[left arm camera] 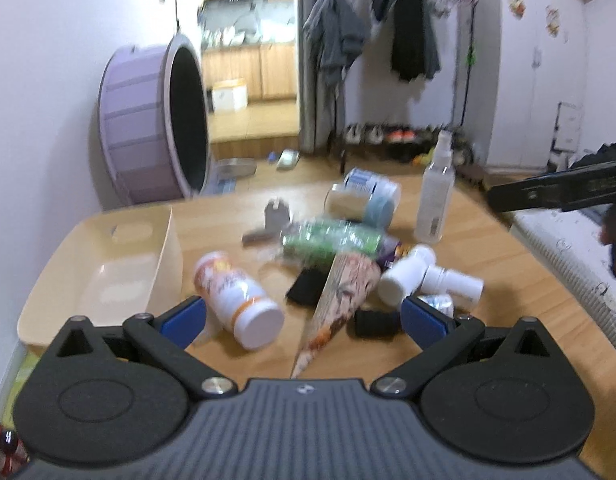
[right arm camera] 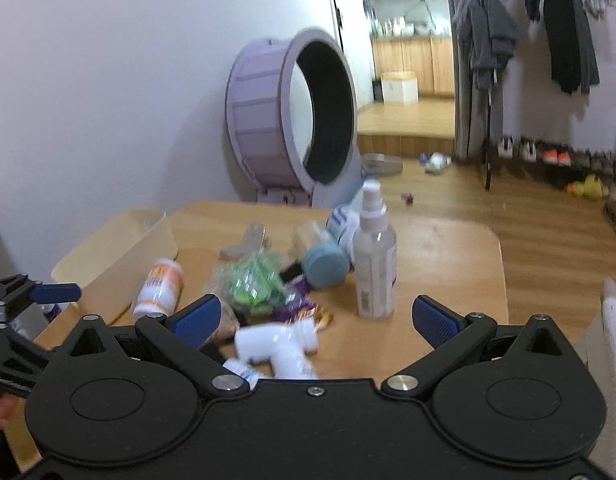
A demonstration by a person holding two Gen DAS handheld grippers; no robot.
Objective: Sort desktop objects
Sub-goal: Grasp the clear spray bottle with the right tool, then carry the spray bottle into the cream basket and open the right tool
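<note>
A pile of objects lies on the wooden table (left arm camera: 487, 280). An orange-and-white bottle (left arm camera: 238, 300) lies on its side, also in the right wrist view (right arm camera: 158, 290). A patterned cone packet (left arm camera: 339, 300), a green packet (left arm camera: 331, 240), white bottles (left arm camera: 419, 276), a blue-capped jar (left arm camera: 367, 196) and an upright clear spray bottle (left arm camera: 435, 196) are there too. My left gripper (left arm camera: 302, 320) is open and empty, just short of the orange bottle and cone. My right gripper (right arm camera: 315, 318) is open and empty above the white bottles (right arm camera: 280, 346), left of the spray bottle (right arm camera: 373, 256).
A cream bin (left arm camera: 104, 276) stands at the table's left edge, also in the right wrist view (right arm camera: 120, 248). A purple cat wheel (right arm camera: 292, 120) stands on the floor behind the table. A clothes rack (left arm camera: 407, 40) is at the back. A white mattress (left arm camera: 575, 264) lies to the right.
</note>
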